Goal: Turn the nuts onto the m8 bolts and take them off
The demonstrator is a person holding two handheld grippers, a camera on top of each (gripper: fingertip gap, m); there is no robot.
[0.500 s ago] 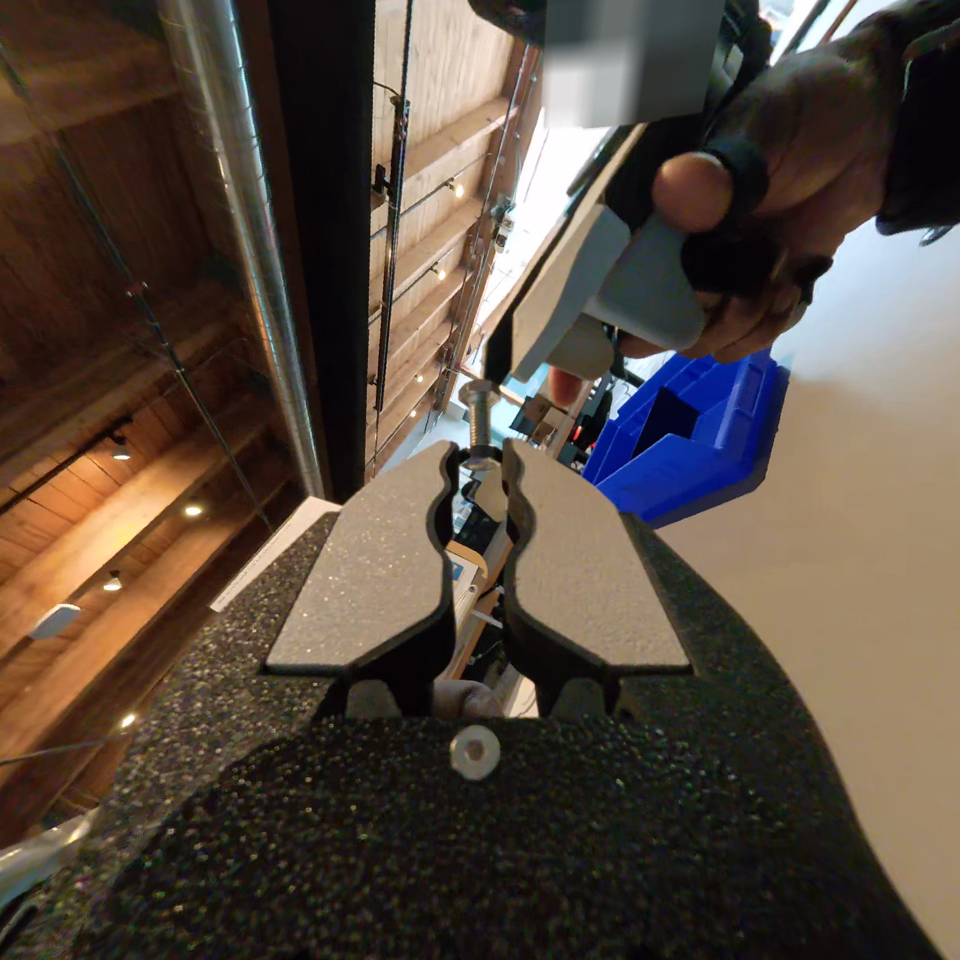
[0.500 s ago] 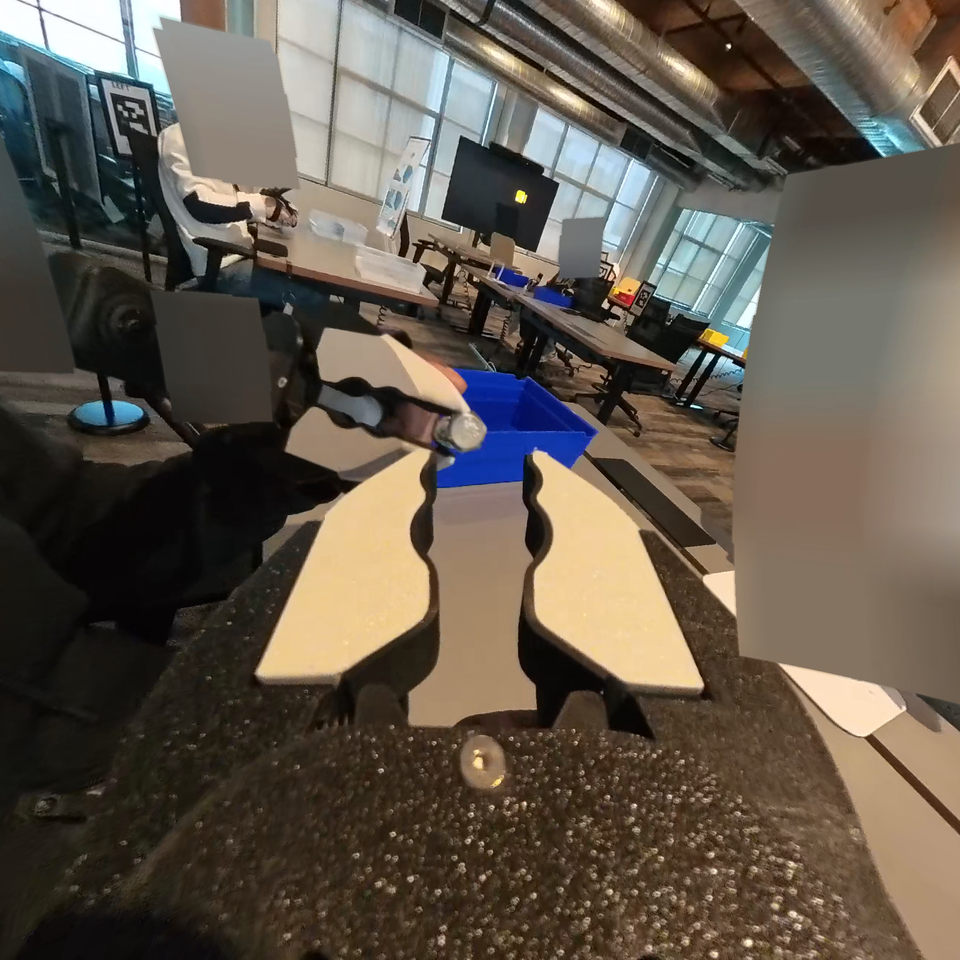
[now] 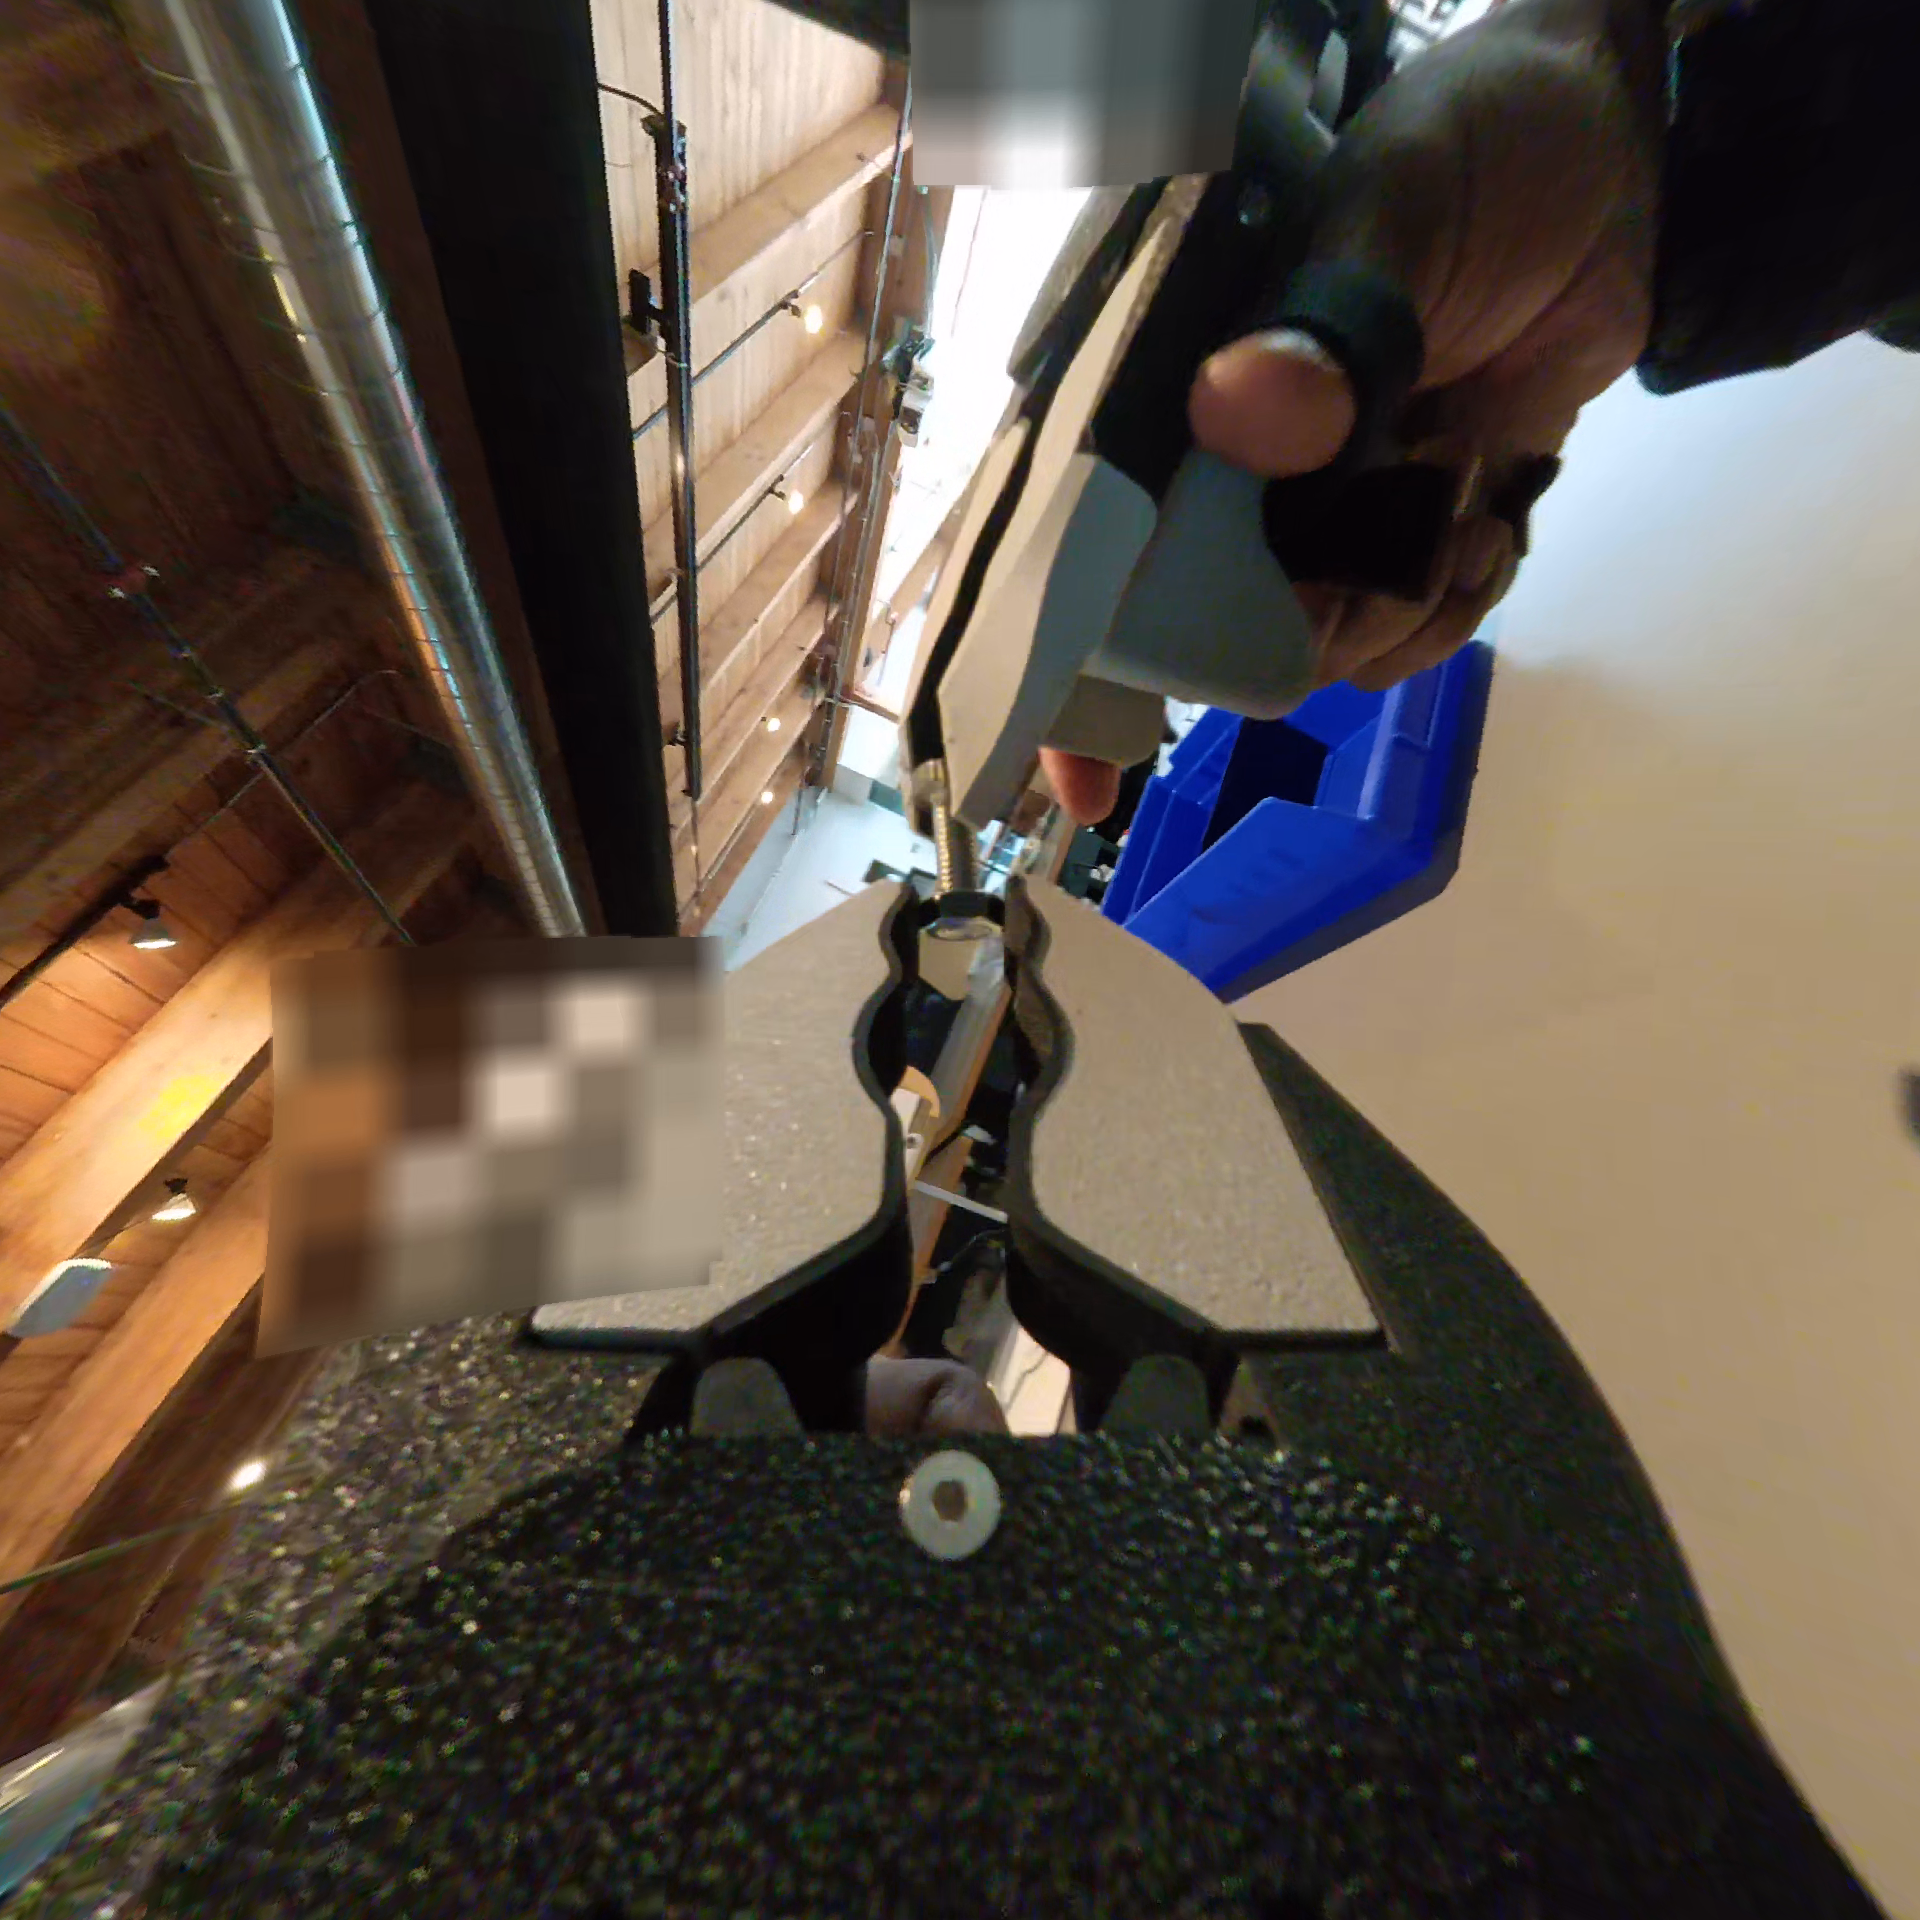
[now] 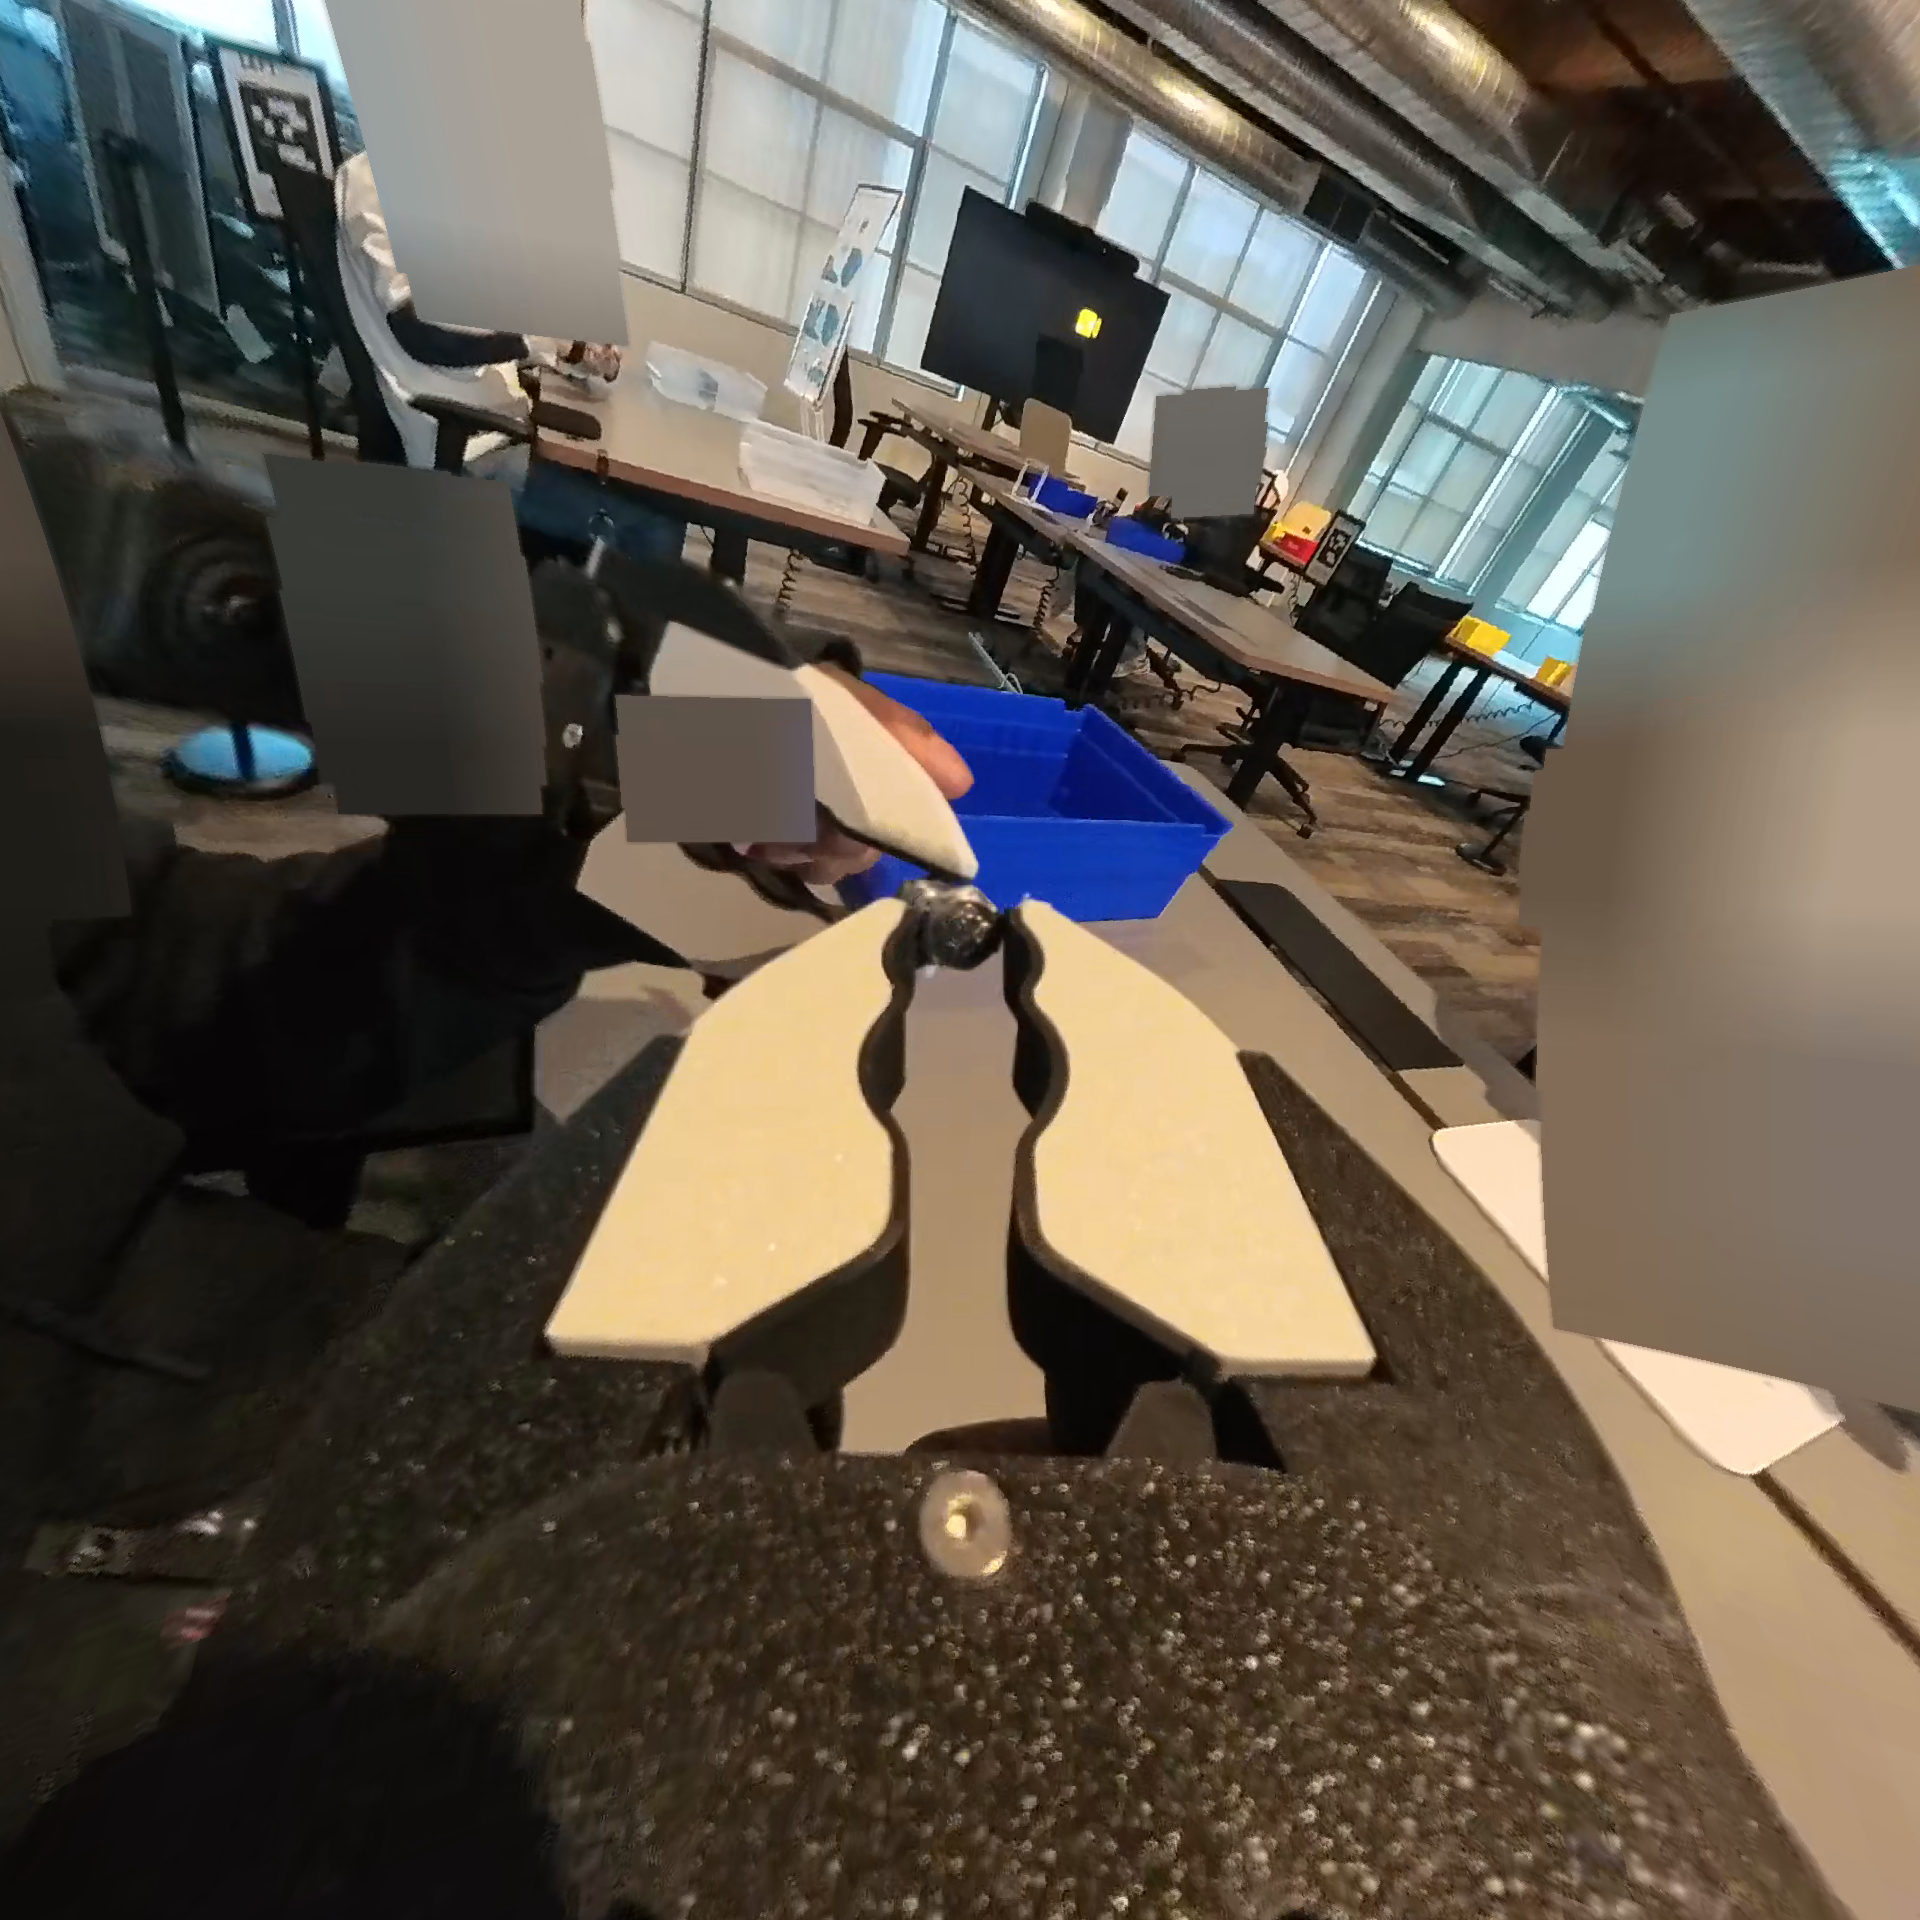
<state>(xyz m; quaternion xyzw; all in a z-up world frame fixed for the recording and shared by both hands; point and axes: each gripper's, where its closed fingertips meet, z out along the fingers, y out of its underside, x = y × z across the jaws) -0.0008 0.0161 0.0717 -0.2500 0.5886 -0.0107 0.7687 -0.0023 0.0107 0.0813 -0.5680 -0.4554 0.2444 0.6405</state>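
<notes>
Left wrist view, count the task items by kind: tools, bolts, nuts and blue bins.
Tools: 2, left tool and right tool
Bolts: 1, bolt
Nuts: 1, nut
Blue bins: 1, blue bin
Total: 5

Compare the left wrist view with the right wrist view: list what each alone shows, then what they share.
Left wrist view only: the bolt's threaded shank, a ceiling duct and the hand holding the right claw.
Right wrist view only: desks, a black screen, windows.
Both: the bolt, held at opposite ends by the two claws, and the blue bin.
</notes>
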